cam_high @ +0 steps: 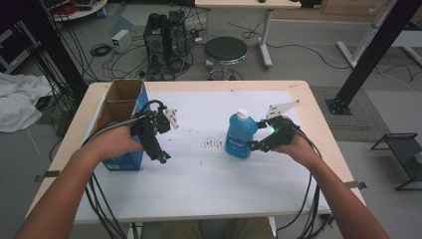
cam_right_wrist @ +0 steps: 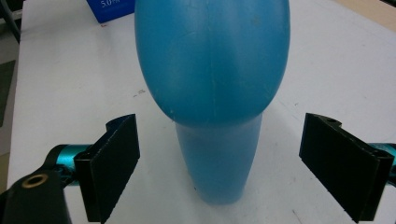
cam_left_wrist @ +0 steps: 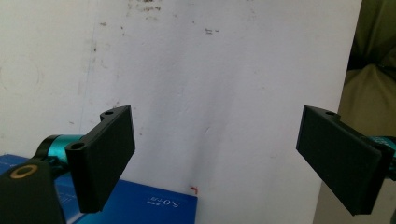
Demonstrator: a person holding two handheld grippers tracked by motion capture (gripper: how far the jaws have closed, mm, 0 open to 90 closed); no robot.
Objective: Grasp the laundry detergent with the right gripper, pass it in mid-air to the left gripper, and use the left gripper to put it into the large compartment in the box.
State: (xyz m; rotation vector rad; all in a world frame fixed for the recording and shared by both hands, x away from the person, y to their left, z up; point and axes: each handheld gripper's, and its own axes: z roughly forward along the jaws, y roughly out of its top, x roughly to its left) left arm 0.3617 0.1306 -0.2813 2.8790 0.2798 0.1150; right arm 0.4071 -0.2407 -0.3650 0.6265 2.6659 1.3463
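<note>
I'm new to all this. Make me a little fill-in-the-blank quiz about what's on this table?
1. The bottle is blue with a ____ cap.
2. The right gripper has its jaws ____ on either side of the bottle, not pressing it.
3. The blue box by the left gripper is ____ at the top.

Missing words: white; open; open

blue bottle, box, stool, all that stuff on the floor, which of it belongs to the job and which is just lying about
In the job:
- blue bottle, upright, between the open fingers of the right gripper
- blue box, open, beside the left gripper

Lying about:
- stool
- computer case
- white cloth
- floor cables
</note>
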